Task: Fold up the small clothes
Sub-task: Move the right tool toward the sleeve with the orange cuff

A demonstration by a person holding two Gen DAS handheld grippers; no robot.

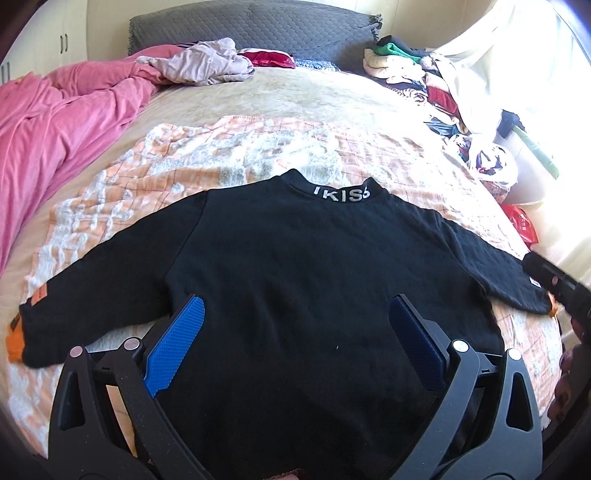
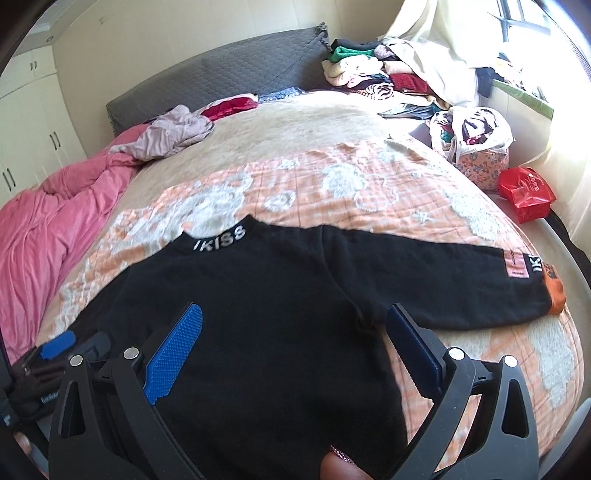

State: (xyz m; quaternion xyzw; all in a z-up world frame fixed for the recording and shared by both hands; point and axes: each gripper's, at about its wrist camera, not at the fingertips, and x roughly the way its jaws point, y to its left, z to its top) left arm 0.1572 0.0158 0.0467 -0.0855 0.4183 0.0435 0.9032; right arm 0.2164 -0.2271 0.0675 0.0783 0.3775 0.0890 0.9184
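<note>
A black sweater (image 1: 295, 280) lies flat and spread out on an orange-and-white quilt (image 1: 207, 155), filling the centre and lower half of both views. Its collar (image 1: 341, 194) points toward the top of the frame and carries pale lettering. One sleeve (image 1: 81, 295) runs to the lower left of the left wrist view and ends in an orange cuff (image 1: 14, 341); the other sleeve (image 2: 443, 280) runs to the right of the right wrist view, with a pink patch and an orange cuff (image 2: 556, 291) at its end. The left gripper (image 1: 295, 325) sits at the bottom of its view with jaws wide open, the blue pads (image 1: 177, 343) spread over the sweater's lower body and gripping nothing. The right gripper (image 2: 295, 332) is likewise wide open at the bottom of its view, over the sweater's lower right part, its right finger near the armpit; whether either touches the cloth cannot be told. A fingertip shows at the bottom edge of the right wrist view. The quilt lies on a beige bed cover (image 1: 280, 96). A pink duvet (image 1: 55, 122) is bunched at the left, a pale crumpled garment (image 1: 203, 62) lies at upper centre before a grey headboard (image 1: 251, 26), and a pile of clothes (image 1: 406, 70) sits at upper right. A red bag (image 2: 526, 194) lies at the right edge of the right wrist view.
</note>
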